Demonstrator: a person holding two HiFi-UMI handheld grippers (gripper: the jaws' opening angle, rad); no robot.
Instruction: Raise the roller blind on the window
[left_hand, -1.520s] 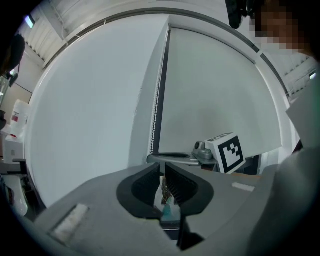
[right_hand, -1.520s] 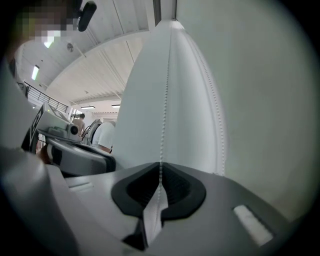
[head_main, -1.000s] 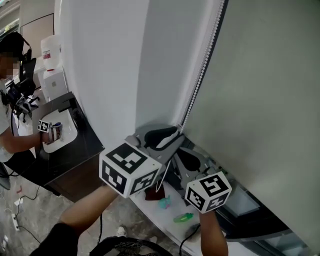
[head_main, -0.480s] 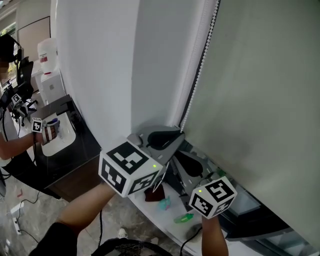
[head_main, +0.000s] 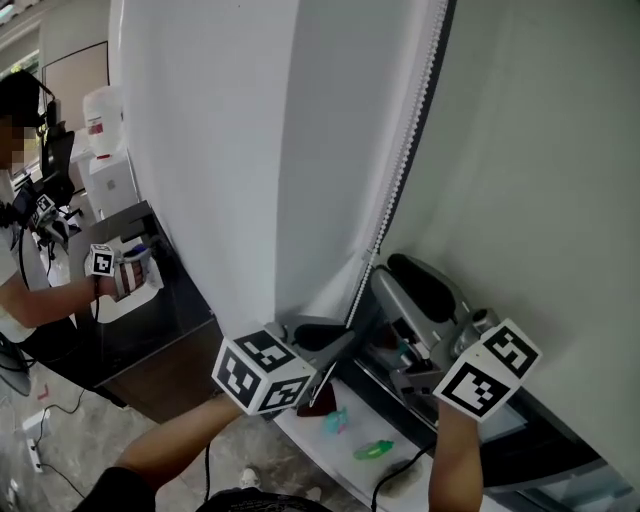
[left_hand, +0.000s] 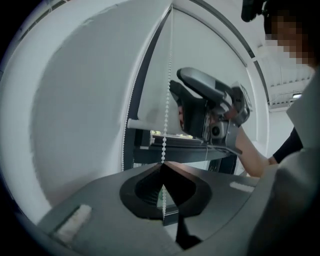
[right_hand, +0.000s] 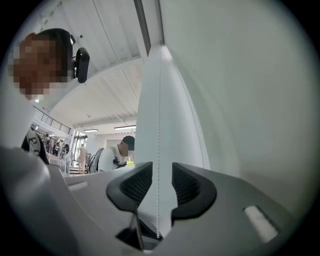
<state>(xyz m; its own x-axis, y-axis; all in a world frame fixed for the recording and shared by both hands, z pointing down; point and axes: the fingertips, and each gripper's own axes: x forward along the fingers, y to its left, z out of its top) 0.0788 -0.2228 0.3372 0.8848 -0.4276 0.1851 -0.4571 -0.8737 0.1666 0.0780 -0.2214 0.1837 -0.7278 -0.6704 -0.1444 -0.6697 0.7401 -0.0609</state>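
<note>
Right tool (right_hand: 159, 176) mid-opening around part-hidden chain (right_hand: 159, 120)

This is a shared lab or open-plan work hall, not a home. A second person (head_main: 45, 300) sits at a dark desk (head_main: 170, 312), working over a white tray (head_main: 148, 286) with a marker-cube gripper (head_main: 101, 261) (the same sort as the wearer's own). White jugs (head_main: 103, 110) stand behind, and cables (head_main: 45, 405) trail over the polished floor. Beyond are ceiling strip lights (right_hand: 125, 128), railings (right_hand: 47, 120) and more people (right_hand: 81, 155). A roller blind (head_main: 540, 180) covers the tall window.
</note>
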